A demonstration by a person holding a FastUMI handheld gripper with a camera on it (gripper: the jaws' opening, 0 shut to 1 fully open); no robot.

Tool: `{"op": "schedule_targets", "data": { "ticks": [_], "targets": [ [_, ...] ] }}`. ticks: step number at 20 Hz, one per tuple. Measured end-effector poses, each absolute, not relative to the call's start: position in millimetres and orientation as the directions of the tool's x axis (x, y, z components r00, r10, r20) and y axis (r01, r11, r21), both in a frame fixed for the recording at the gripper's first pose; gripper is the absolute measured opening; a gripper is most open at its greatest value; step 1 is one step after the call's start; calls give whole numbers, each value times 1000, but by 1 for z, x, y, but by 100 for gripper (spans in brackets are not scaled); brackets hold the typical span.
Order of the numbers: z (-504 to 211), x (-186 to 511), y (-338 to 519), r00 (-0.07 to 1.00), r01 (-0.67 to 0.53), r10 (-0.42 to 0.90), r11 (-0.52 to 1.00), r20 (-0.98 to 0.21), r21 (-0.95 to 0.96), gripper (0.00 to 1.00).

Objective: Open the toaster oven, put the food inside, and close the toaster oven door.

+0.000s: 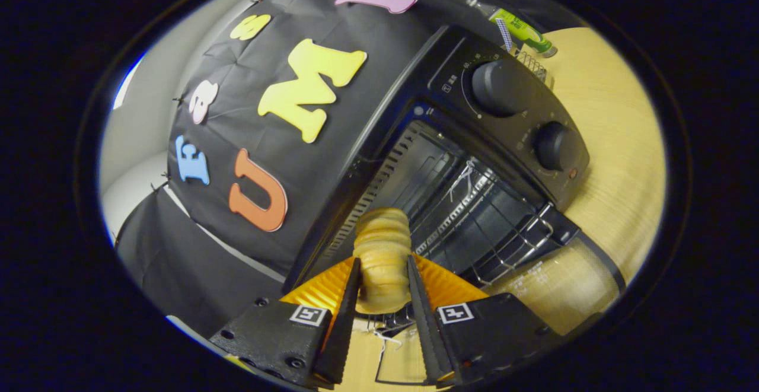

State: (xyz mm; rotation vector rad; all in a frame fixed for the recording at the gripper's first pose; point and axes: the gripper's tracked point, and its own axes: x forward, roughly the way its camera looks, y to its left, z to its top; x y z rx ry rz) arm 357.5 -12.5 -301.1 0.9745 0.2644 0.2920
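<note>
Clamped between both fingers of the claw [382,276], the bread [382,255] is held with its long axis pointed at the open toaster oven [474,161], whose rack [474,220] lies just ahead.

One toaster oven [415,161], door open. Two control knobs [503,86] on its panel. One wire rack [486,226] inside. One piece of food [382,255], ridged and pale, pinched between the two fingers [347,309] of one claw [382,297]. One green bottle [522,27] on one table [616,143].
</note>
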Motion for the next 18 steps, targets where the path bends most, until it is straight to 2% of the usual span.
{"op": "schedule_targets", "data": {
  "ticks": [6,10,13,15,18],
  "targets": [
    [-307,404,-19,946,-129,316,577,-74,807,54],
    [-308,406,-18,948,-132,309,585,-70,800,56],
    [-311,401,-12,939,-124,325,626,-113,770,57],
    [-311,397,-12,935,-125,331,649,-130,750,62],
    [-313,390,-6,928,-134,335,706,-161,695,77]
  ]
}}
